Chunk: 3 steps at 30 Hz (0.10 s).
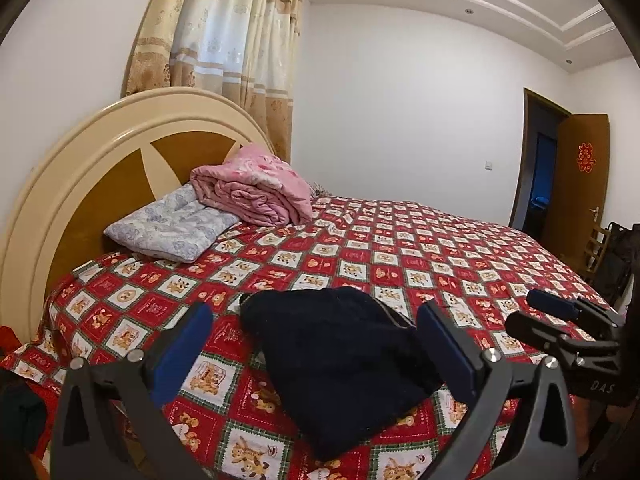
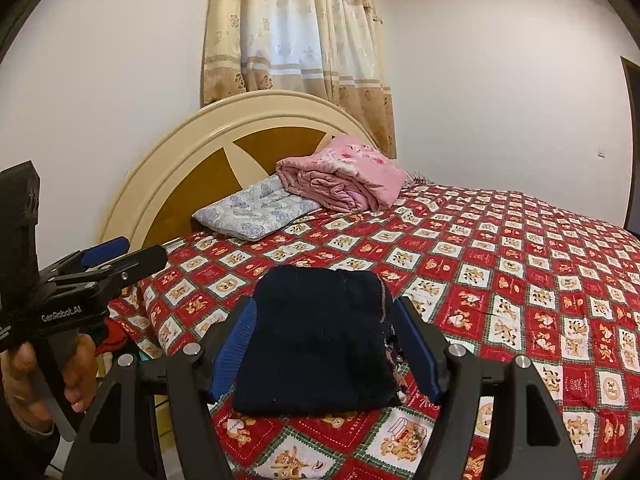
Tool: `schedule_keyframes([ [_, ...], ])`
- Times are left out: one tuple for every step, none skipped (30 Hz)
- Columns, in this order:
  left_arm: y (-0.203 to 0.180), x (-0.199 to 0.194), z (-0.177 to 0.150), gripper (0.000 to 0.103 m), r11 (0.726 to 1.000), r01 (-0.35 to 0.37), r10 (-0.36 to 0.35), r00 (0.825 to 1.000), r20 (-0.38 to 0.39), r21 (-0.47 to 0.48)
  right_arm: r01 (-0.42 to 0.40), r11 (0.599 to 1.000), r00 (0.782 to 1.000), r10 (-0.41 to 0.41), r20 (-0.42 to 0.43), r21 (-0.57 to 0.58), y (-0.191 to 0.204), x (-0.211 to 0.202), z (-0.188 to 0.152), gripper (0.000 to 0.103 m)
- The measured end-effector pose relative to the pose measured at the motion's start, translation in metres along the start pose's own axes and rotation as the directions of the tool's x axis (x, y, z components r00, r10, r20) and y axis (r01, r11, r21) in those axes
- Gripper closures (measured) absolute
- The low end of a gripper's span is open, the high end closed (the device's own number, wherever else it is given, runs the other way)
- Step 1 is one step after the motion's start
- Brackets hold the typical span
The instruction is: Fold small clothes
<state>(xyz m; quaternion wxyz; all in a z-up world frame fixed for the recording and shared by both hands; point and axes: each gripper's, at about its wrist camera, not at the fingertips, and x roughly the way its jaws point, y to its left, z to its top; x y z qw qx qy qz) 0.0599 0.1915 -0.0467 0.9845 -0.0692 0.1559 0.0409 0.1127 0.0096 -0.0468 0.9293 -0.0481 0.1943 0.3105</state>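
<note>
right hand-held gripper [image 2: 326, 350]: released, your jaws wide either side of the dark garment [image 2: 320, 340], not pinching. left hand-held gripper [image 1: 316, 344]: released too, hovering. garment: folded bundle near the bed [image 2: 520, 280] edge. judgement: pinch both layers at corners so the fold stays square.

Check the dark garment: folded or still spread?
Folded. The dark garment lies as a compact, thick block on the bedspread, with a rounded fold edge at its far side. Both grippers are open around it.
</note>
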Motion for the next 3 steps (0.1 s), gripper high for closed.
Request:
schedule_keyframes([
  [-0.0007, 0.0007, -0.0006, 0.000, 1.000, -0.003, 0.003, 1.000, -0.004, 0.000, -0.001, 1.000, 1.000, 0.001, -0.001, -0.001, -0.0001, 0.0004, 0.0000, 0.032],
  [-0.0012, 0.0014, -0.0009, 0.000, 1.000, -0.001, 0.001, 1.000, -0.005, 0.000, -0.002, 1.000, 1.000, 0.002, -0.002, -0.002, 0.0002, 0.0005, -0.0003, 0.032],
  [-0.0019, 0.0015, -0.0012, 0.000, 1.000, -0.002, 0.002, 1.000, -0.004, -0.001, -0.003, 1.000, 1.000, 0.003, -0.002, -0.002, 0.0004, 0.0003, -0.0009, 0.032],
])
